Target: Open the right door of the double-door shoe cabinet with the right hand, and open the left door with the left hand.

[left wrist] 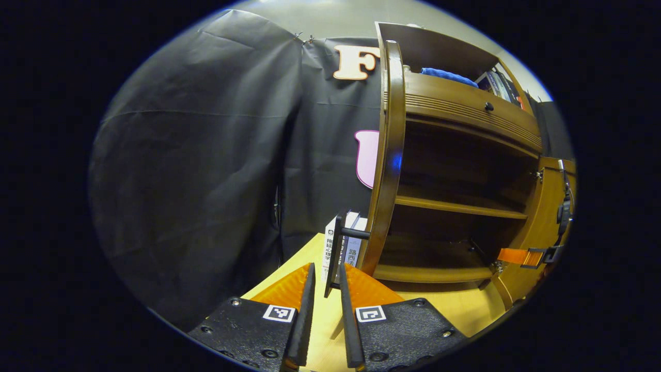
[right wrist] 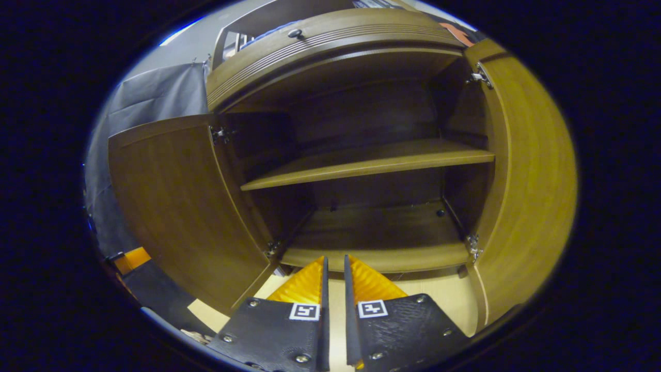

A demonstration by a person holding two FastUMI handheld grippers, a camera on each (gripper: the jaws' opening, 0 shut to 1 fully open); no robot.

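The brown shoe cabinet [right wrist: 330, 46] stands with both doors swung wide, showing a bare shelf [right wrist: 372, 160]. In the left gripper view the left door [left wrist: 388, 155] is edge-on, with its black bar handle [left wrist: 335, 243] rising between the tips of my left gripper [left wrist: 326, 266]. The fingers are a little apart and do not press on the bar. In the right gripper view the left door [right wrist: 175, 206] and right door [right wrist: 526, 196] flank the opening. My right gripper [right wrist: 334, 258] points into the cabinet, slightly open and holding nothing. It also appears by the right door [left wrist: 542, 227].
The cabinet stands on a light wooden surface [left wrist: 454, 310]. A white printed box [left wrist: 356, 227] sits behind the left door's handle. A blue cloth [left wrist: 449, 76] and books [left wrist: 501, 85] lie on the cabinet's upper shelf. A drawer with a small knob [right wrist: 295, 33] runs above the opening.
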